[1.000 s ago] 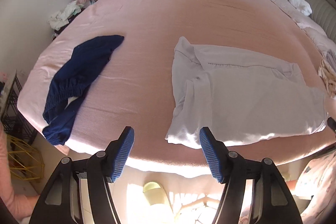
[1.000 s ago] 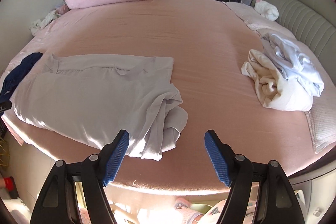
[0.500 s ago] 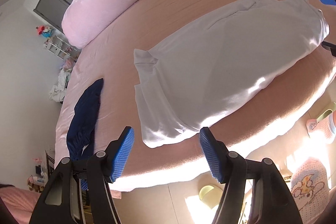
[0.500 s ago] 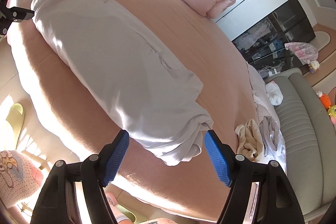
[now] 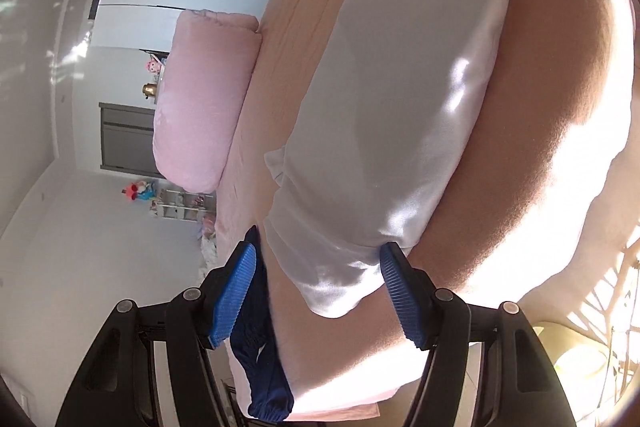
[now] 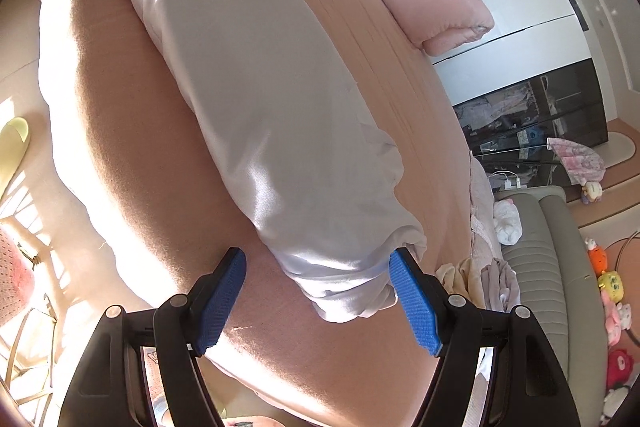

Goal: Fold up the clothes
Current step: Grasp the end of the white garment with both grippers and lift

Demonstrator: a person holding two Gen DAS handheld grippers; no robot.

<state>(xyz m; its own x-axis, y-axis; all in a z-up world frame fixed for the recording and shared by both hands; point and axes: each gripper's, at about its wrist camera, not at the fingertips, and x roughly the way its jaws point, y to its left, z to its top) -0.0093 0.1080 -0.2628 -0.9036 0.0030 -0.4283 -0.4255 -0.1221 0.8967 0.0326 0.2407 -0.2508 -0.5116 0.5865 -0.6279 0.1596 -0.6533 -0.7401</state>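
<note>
The pink bed [image 5: 560, 115] carried the pale grey garment [image 5: 392, 115] stretched lengthwise along its near edge, lying in a long band with its far edge doubled over, which I judged suited a grip at both ends, while a navy garment [image 5: 260, 355] lay crumpled off the left end and a pink rolled duvet [image 5: 204, 99] sat well back. I had the left gripper [image 5: 316, 287] at one short end of the grey garment and the right gripper [image 6: 316, 291] at the other, each tilted in. Both pairs of jaws stood wide apart, straddling the hem corners without pinching cloth.
</note>
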